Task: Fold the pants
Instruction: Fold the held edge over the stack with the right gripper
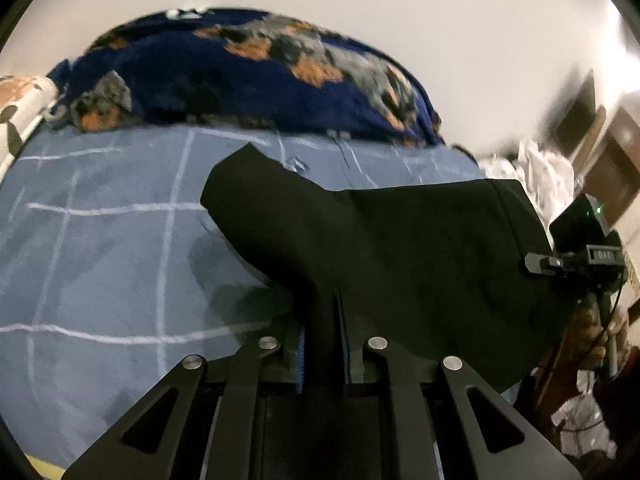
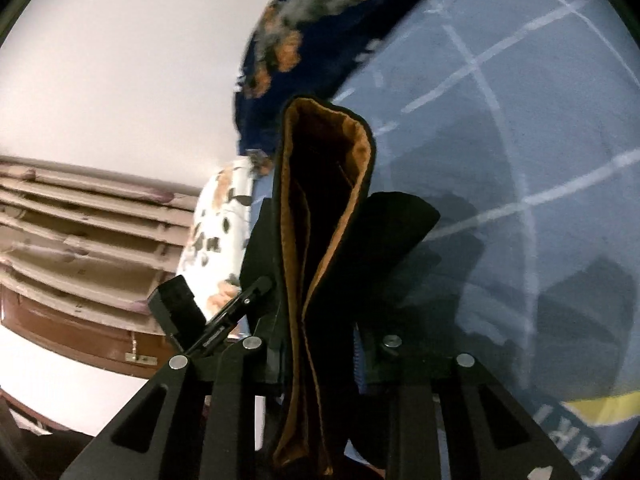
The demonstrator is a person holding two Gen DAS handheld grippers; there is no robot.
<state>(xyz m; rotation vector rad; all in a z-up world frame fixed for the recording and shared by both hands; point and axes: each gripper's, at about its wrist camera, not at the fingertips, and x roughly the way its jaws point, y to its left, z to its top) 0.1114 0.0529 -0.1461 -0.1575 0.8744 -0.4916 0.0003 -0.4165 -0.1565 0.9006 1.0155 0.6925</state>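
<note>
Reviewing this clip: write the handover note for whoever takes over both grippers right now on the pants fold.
Left gripper: shut on the black pants, a bunched edge pinched between its fingers.
Right gripper: shut on the same pants, at a hem or waistband opening with a brown lining.
The pants hang lifted between the two grippers above the blue checked bedsheet; a dark blue patterned blanket lies at the far edge of the bed.
Done: both ends gripped and raised. How many folds are already in is unclear.
Left: lay the pants flat on the sheet, fold over, release.
</note>
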